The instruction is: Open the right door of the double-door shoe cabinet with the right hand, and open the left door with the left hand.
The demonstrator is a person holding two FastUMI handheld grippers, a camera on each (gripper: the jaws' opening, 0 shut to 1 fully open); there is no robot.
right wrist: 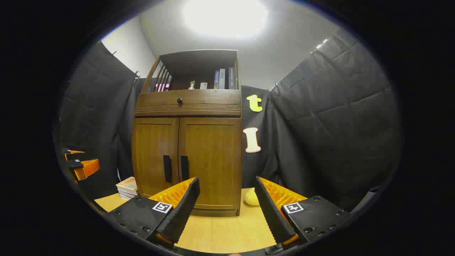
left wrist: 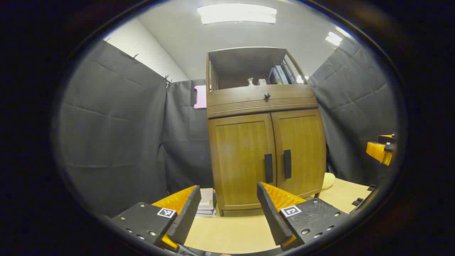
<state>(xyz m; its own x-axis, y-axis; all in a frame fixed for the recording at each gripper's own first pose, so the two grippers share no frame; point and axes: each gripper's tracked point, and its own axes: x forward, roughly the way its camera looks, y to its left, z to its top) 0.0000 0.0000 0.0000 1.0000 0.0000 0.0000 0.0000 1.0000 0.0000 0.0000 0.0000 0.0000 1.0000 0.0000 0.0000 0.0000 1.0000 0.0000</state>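
One shoe cabinet (left wrist: 265, 142) was seen standing on the light wooden table (left wrist: 231, 231), and everything else is placed against it. No brand or legible writing could be made out: the spines of the books (right wrist: 222, 79) on its open top shelf carried print too small to read, and the square printed markers on the grippers bore only patterns.

To the left of the cabinet, a stack of books (left wrist: 206, 202) was seen lying flat, just beside its base; three or so were counted in the right gripper view. The cabinet's two doors, the left door (left wrist: 240, 160) and the right door (left wrist: 300, 153), were both shut, each with one dark vertical handle near the middle seam. One drawer (right wrist: 188, 101) with one round knob was set above them. On the shelf, two small pale objects and three upright books were counted. To the right of the cabinet, one yellow soft item (right wrist: 251, 198) lay by its foot.

The left gripper (left wrist: 227, 209) and the right gripper (right wrist: 227, 206) were held well short of the cabinet, each with jaws spread wide on nothing.
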